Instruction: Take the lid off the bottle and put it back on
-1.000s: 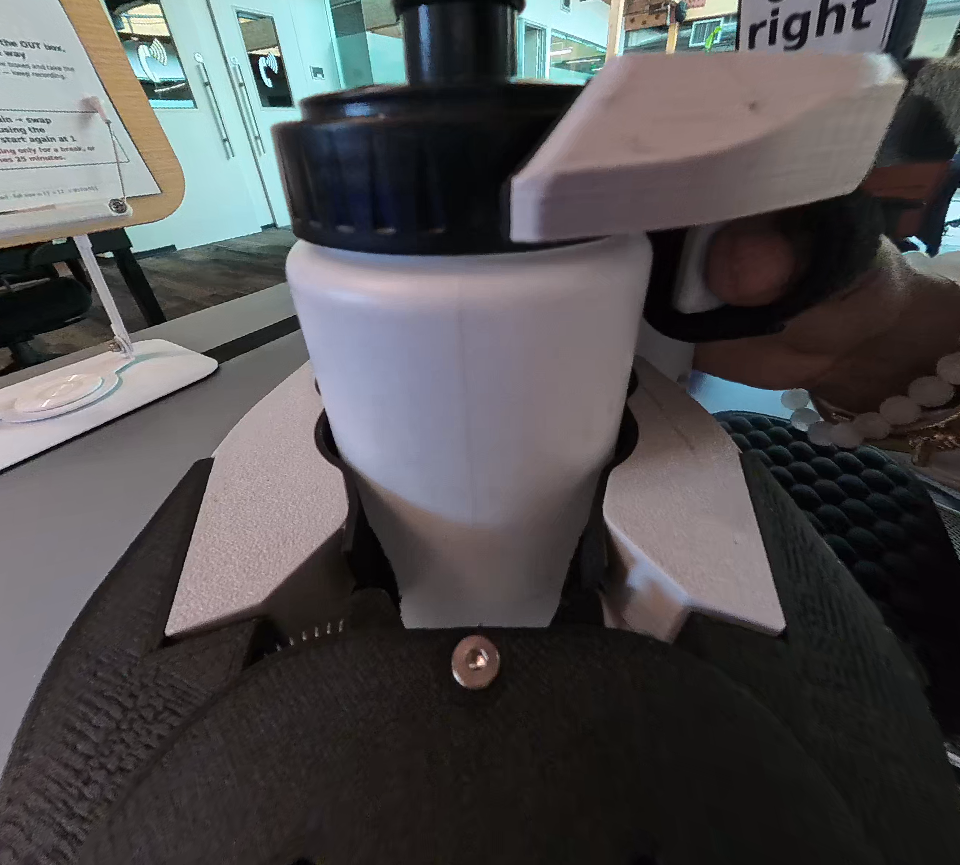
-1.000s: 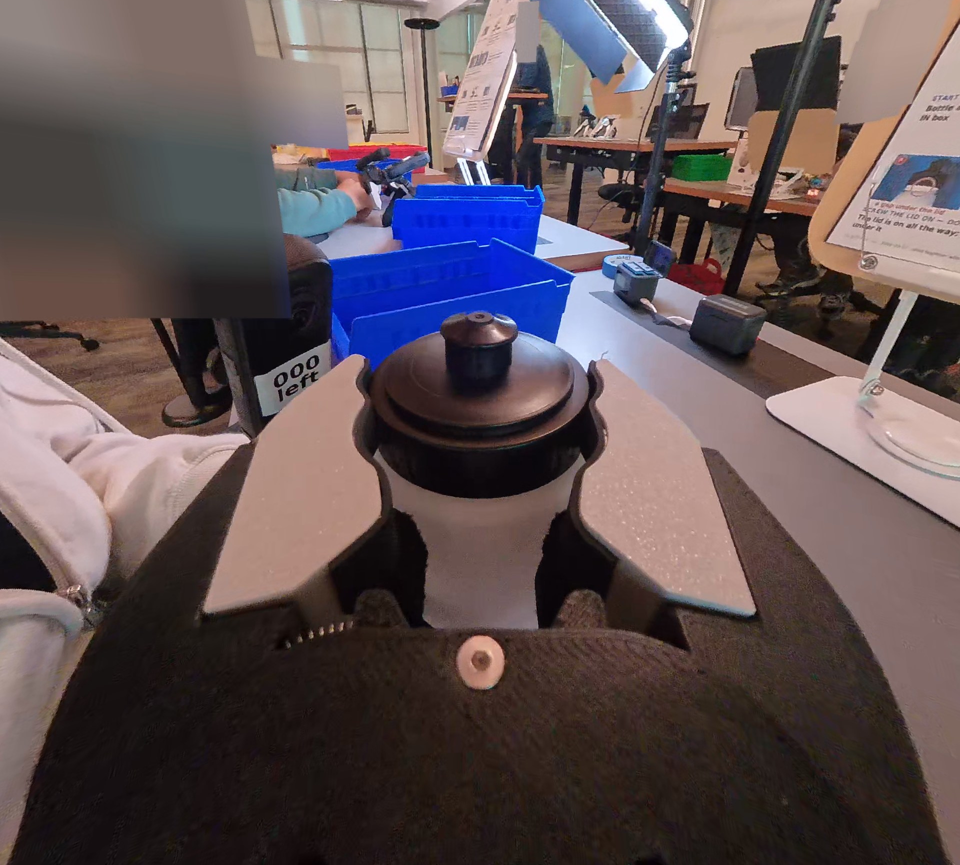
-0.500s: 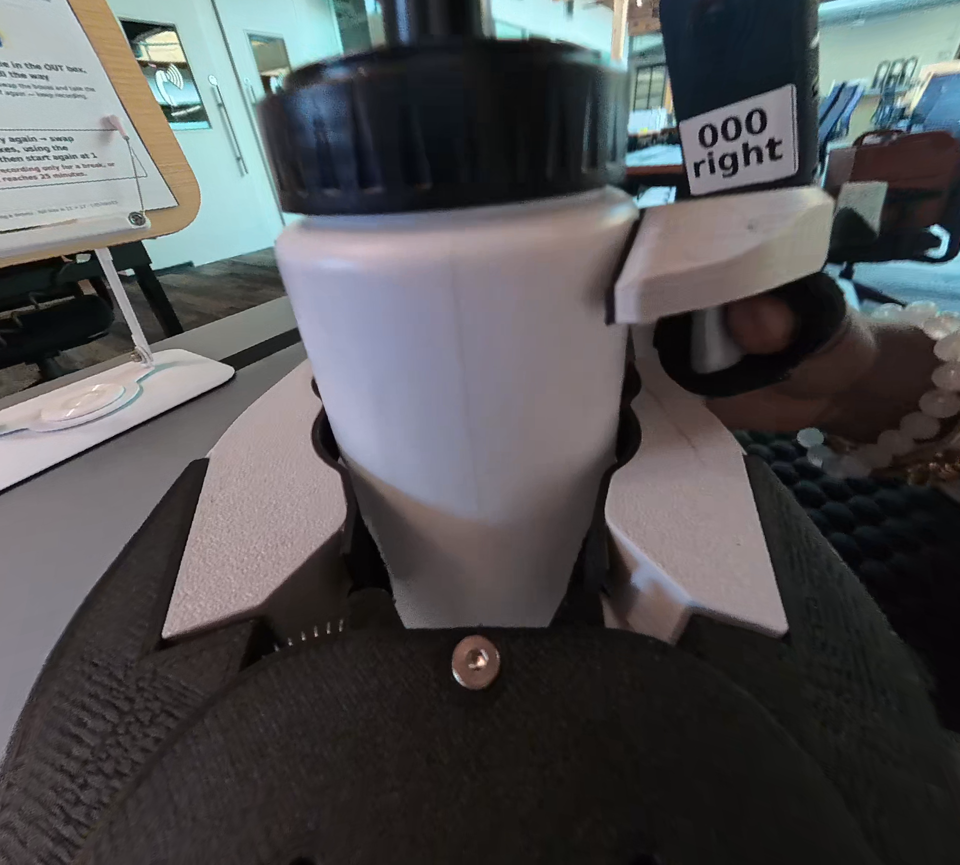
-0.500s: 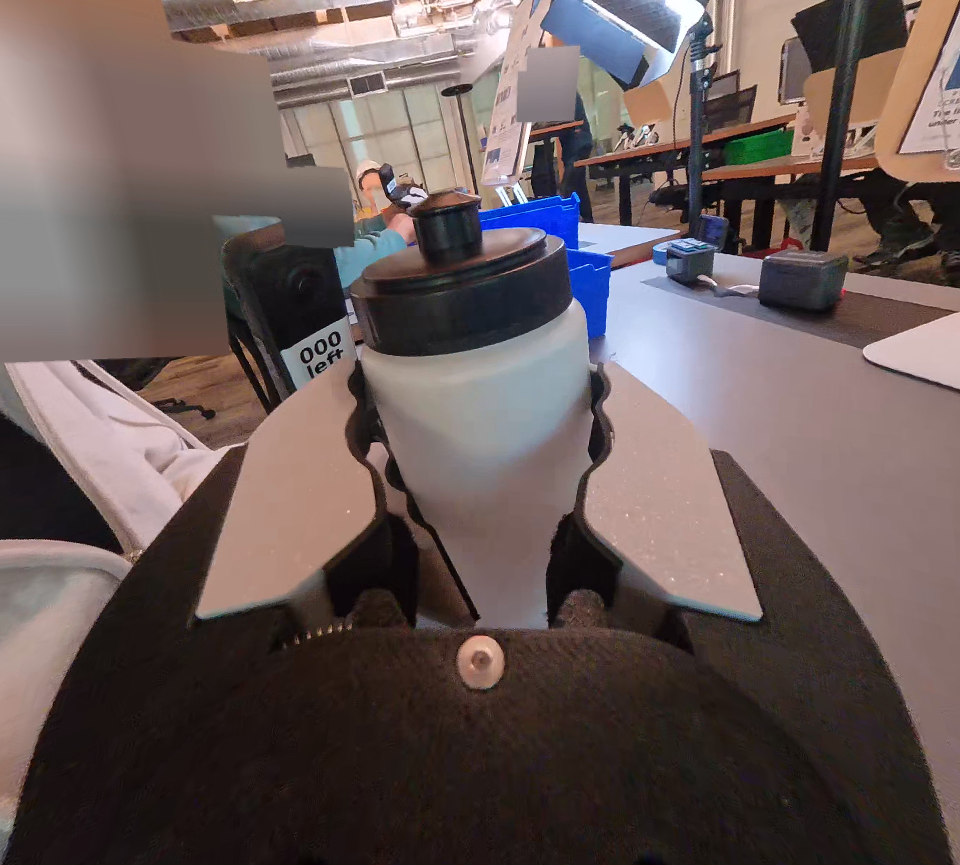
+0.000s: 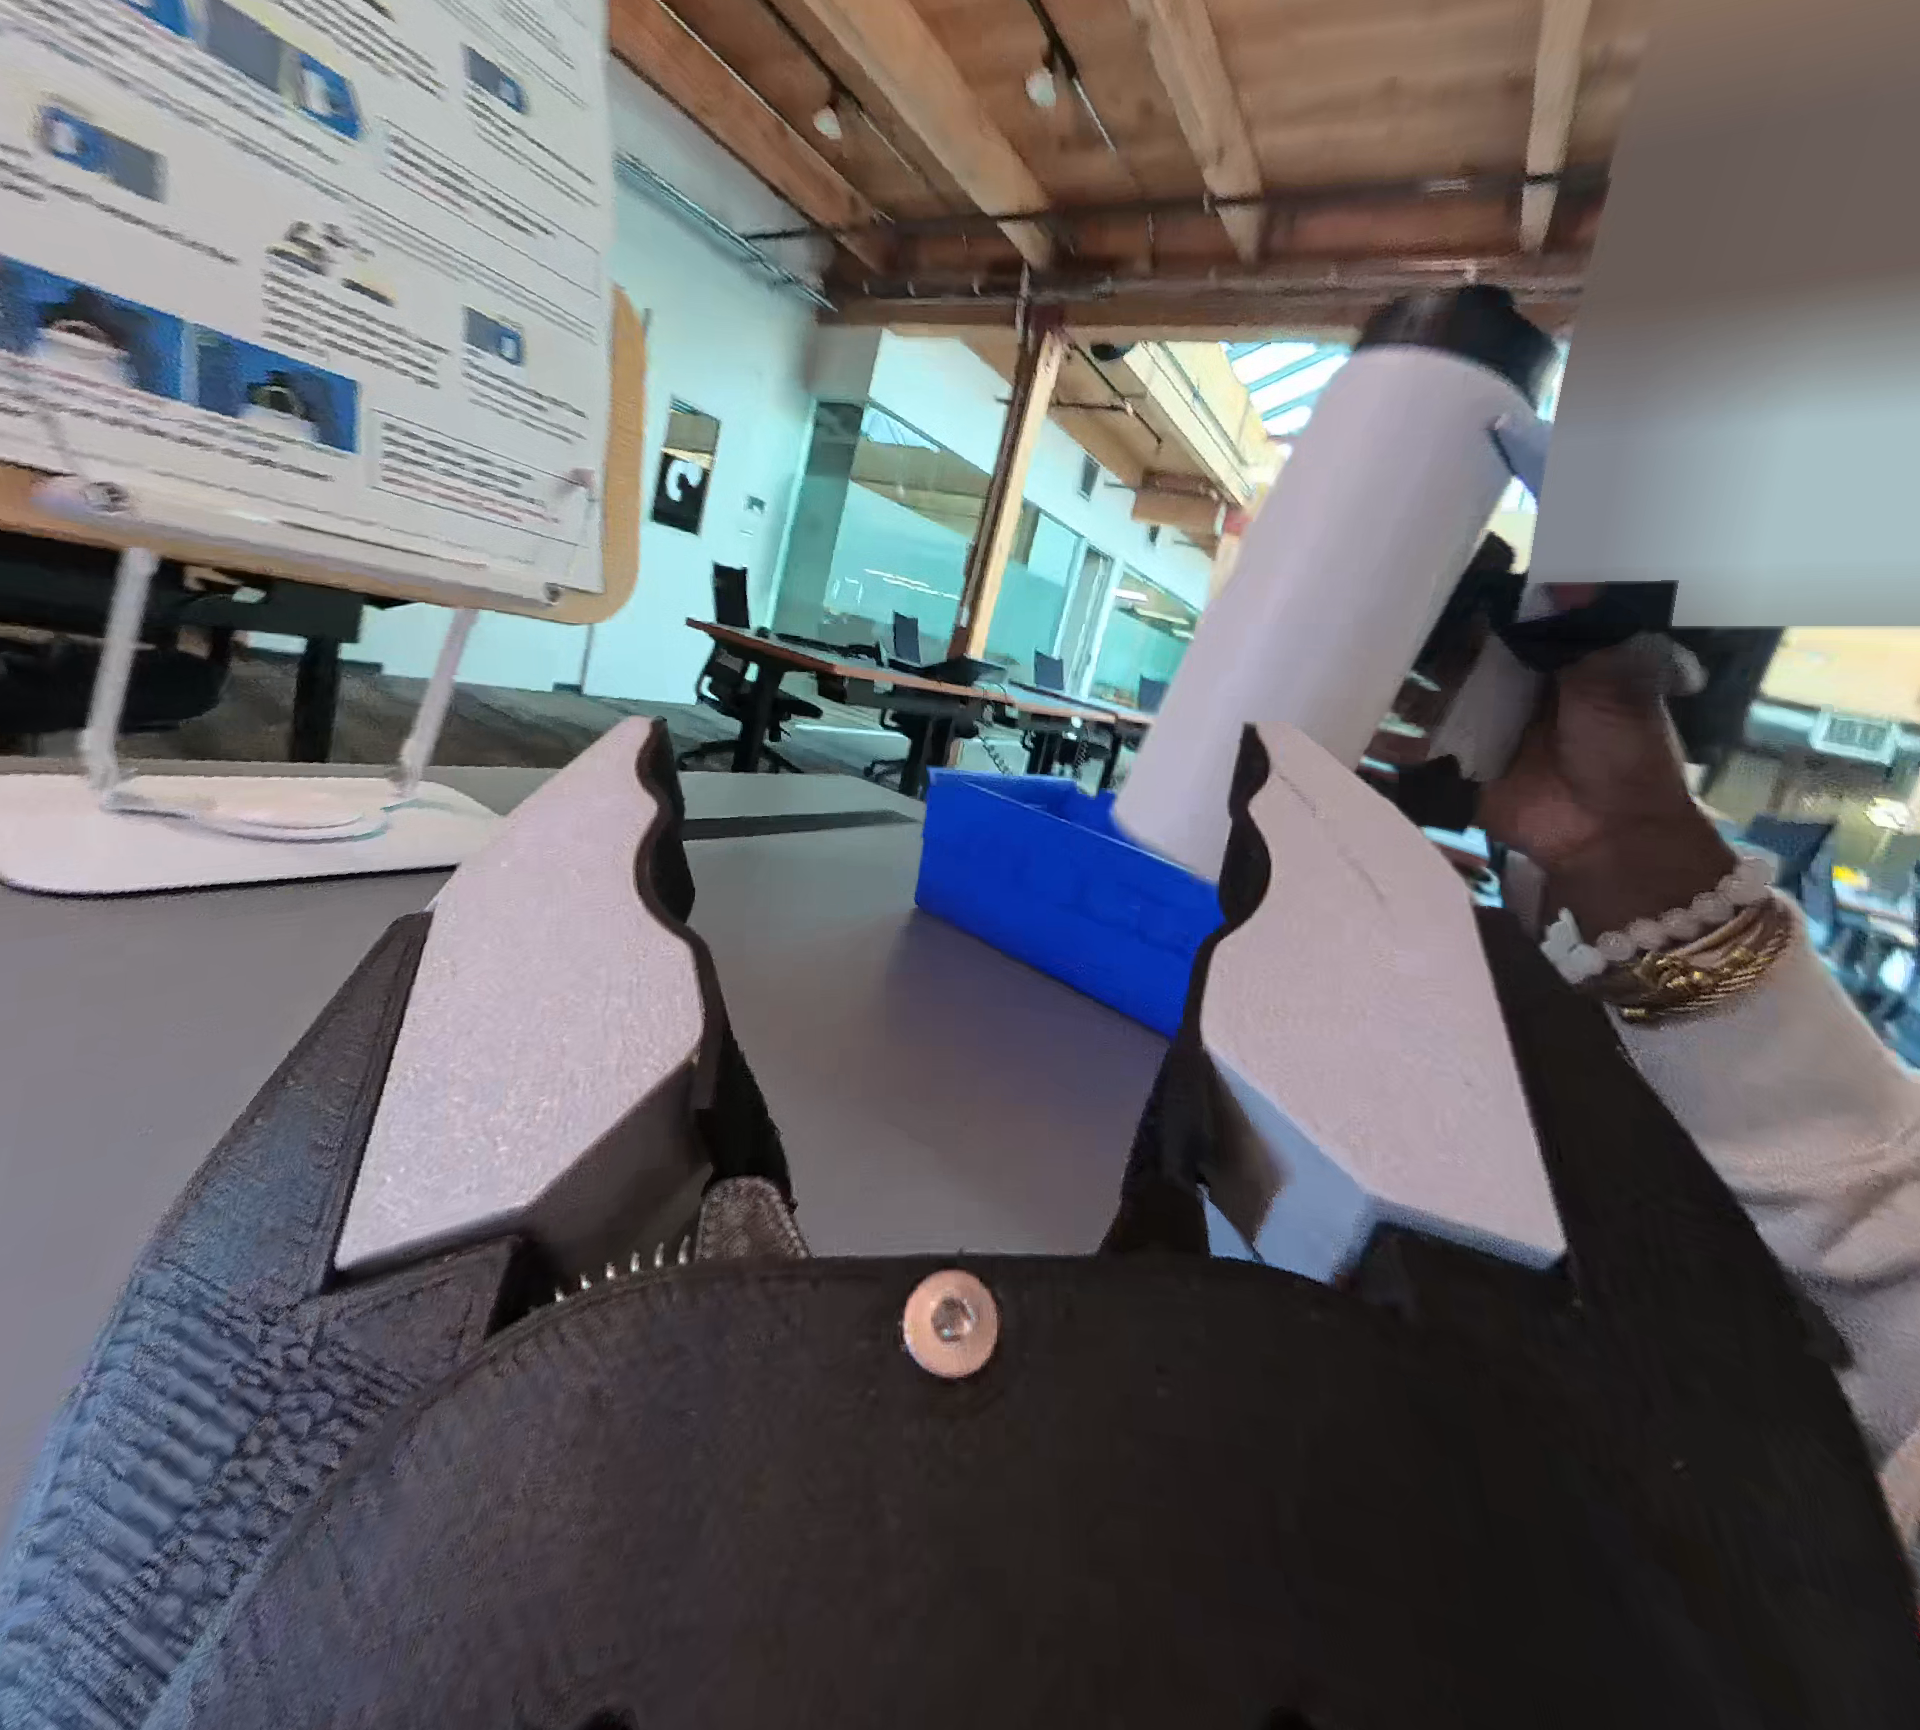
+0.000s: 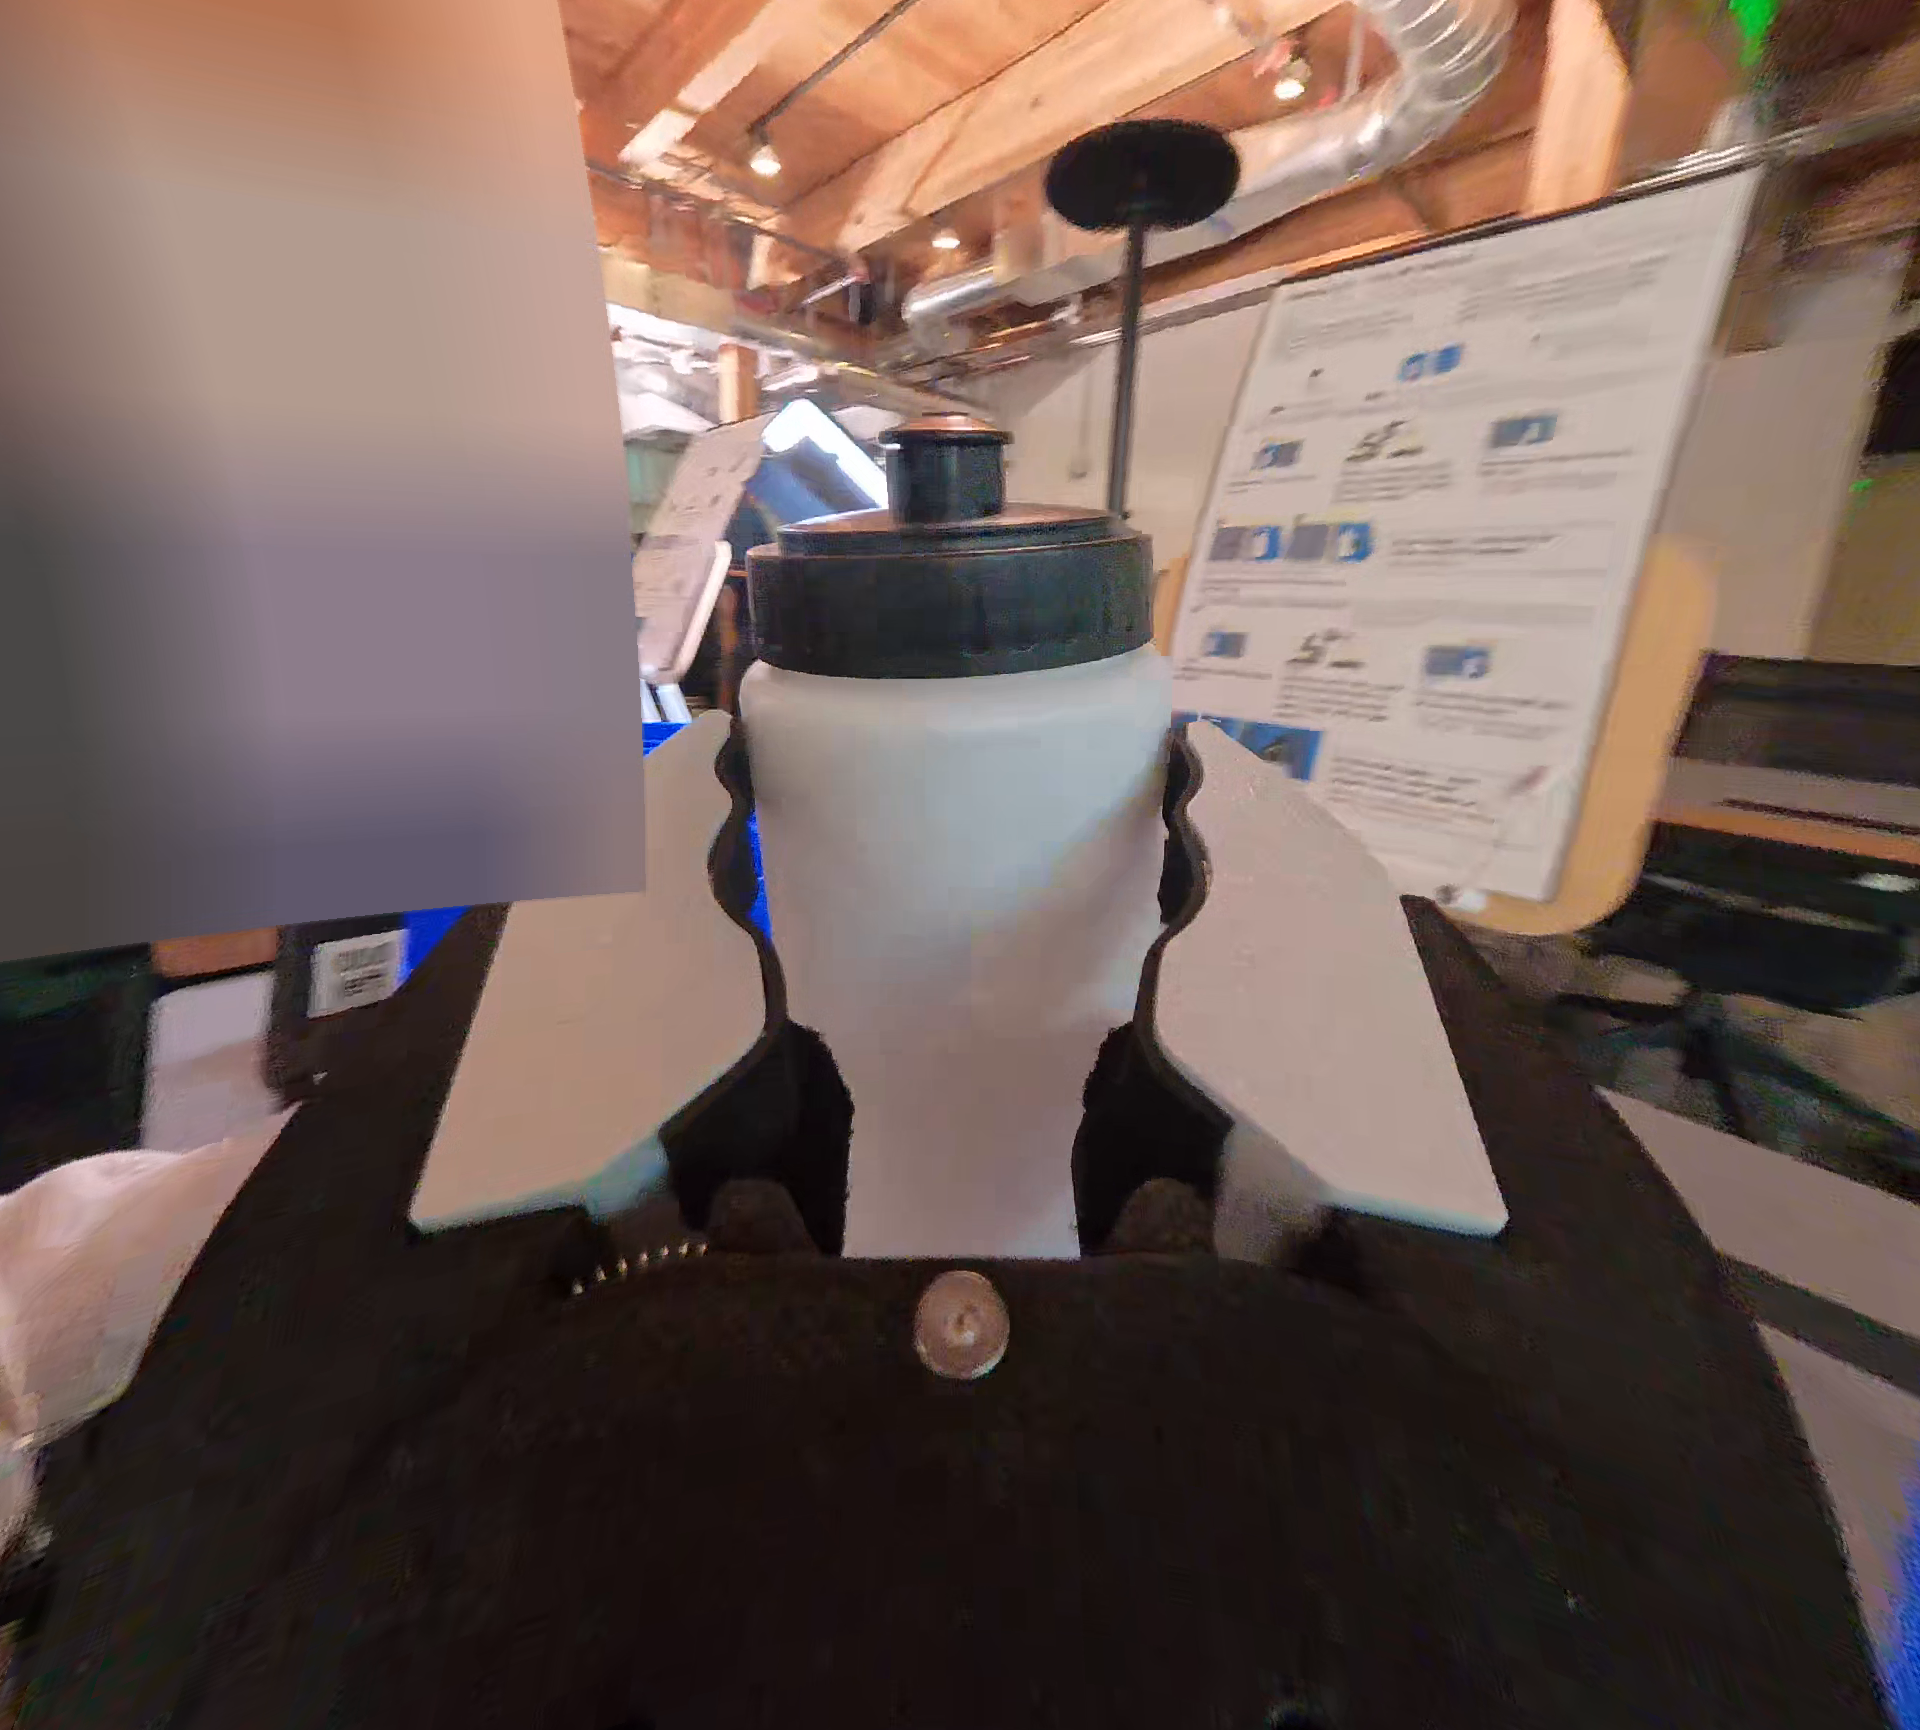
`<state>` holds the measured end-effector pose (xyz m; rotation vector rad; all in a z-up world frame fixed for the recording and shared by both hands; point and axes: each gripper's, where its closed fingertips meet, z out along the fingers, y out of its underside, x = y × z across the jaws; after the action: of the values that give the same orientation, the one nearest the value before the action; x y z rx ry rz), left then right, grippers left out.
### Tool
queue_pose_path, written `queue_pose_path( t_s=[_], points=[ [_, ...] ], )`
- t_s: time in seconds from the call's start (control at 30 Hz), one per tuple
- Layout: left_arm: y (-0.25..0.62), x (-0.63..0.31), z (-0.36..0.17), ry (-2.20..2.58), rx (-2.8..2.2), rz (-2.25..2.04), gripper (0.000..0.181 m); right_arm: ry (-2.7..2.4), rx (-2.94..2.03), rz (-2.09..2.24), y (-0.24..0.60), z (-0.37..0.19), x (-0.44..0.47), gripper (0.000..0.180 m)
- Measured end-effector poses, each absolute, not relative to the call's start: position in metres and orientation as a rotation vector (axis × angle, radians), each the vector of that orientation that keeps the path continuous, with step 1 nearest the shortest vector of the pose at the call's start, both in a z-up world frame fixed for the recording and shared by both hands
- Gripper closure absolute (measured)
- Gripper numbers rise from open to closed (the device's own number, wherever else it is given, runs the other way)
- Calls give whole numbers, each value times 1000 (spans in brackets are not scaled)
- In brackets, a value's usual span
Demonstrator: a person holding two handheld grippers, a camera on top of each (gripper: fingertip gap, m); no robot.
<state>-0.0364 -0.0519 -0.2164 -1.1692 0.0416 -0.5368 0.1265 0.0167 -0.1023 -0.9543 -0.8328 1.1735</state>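
Landmark: the blue bin point(image 5: 1070, 891) on the grey table point(image 5: 914, 1088)

- Your right gripper point(image 6: 956, 859) is clamping the white bottle point(image 6: 956, 870) around its upper body, just under the black lid point(image 6: 951, 600); both fingers are pressing on the wall from either side
- In the left wrist view the bottle point(image 5: 1309, 600) is hanging tilted in the air above the bin, its base nearest the bin and hidden behind a left finger, its lid point(image 5: 1455, 330) pointing up and away from the bin
- Your left gripper point(image 5: 956, 859) is sitting short of the bin with its fingers wide apart and nothing between them; only bare table is showing in the gap
- The lid is sitting square on the neck, spout closed; whether it is fully tight cannot be told

Handling, as judged:
- The bottle is looking light and likely empty; the wall is matt plastic and probably gives a little under squeeze, so clamp only firmly enough to stop it turning
- The smooth body may be slipping when you twist; the ribbed lid skirt is the better purchase
- Take the lid by its skirt, not the narrow spout, which looks apt to pull open
- Nothing here is looking fragile
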Motion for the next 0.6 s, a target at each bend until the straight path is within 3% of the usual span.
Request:
queue_pose_path(
  t_s=[0.2, 0.6],
  points=[
    [-57, -57, -217, -54, -1127, -507, 83, -609, -1184, 664, 114, -75, 217, 103],
    [-48, -44, -233, 51, -1228, -386, 84, -774, -2179, 141, 264, -247, 247, 104]
  ],
)
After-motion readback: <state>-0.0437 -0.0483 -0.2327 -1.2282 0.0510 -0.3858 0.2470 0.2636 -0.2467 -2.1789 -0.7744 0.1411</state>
